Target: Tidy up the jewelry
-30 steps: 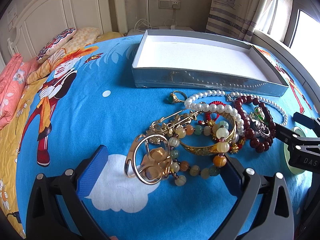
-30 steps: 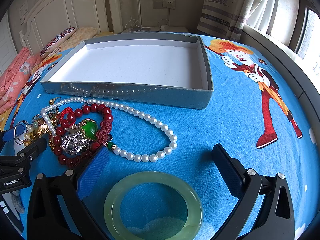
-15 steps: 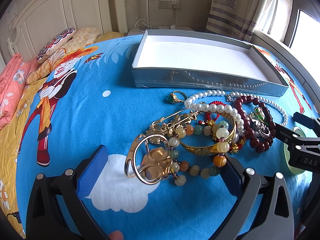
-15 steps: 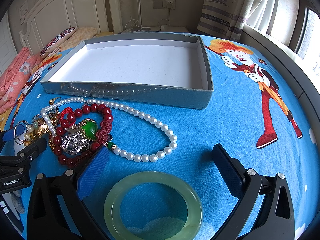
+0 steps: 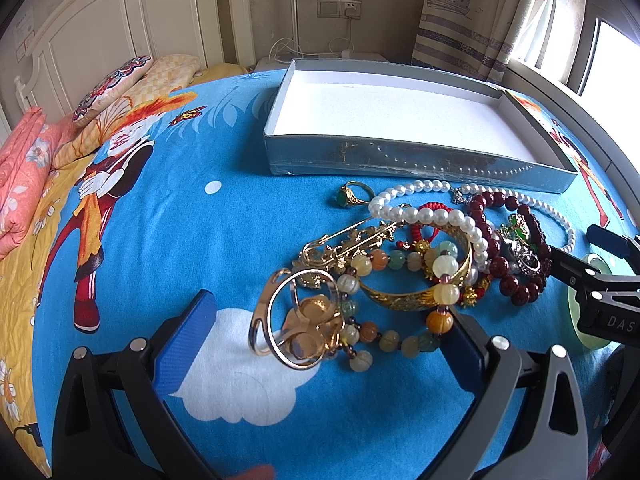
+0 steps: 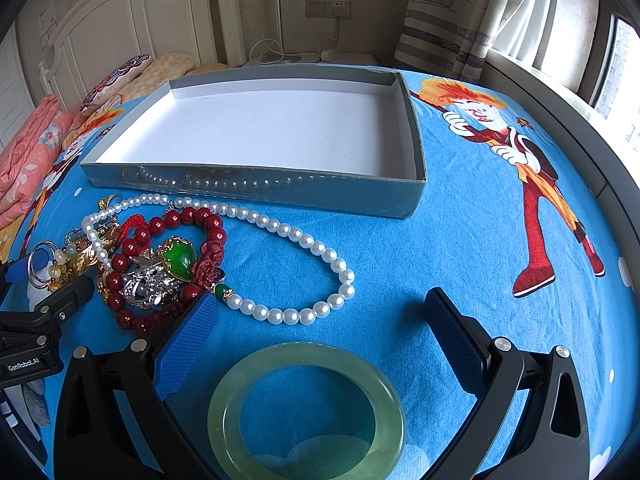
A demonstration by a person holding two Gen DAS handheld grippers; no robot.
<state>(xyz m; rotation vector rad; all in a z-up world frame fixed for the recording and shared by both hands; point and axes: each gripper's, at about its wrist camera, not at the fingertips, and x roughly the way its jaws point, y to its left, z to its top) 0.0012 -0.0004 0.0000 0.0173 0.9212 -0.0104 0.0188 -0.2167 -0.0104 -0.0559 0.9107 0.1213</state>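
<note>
A heap of jewelry lies on a blue cartoon bedspread before an empty grey box (image 5: 420, 164) (image 6: 256, 188). My left gripper (image 5: 324, 320) stands open around a gold cuff (image 5: 298, 320) and a string of coloured stone beads (image 5: 400, 344). A gold bangle (image 5: 416, 300), pearl strand (image 5: 424, 216), red bead bracelet (image 5: 516, 288) and green-stone ring (image 5: 354, 196) lie beyond. My right gripper (image 6: 320, 316) is open over a pale green jade bangle (image 6: 306, 412). Near it lie the pearl necklace (image 6: 304, 240), red beads (image 6: 132, 248) and a green pendant (image 6: 178, 258).
Folded pink bedding (image 5: 20, 184) and patterned pillows (image 5: 132, 84) sit at the left by a white headboard (image 5: 120, 40). A curtain and window are at the right. The other gripper's body shows in each view: (image 5: 600, 300), (image 6: 36, 332).
</note>
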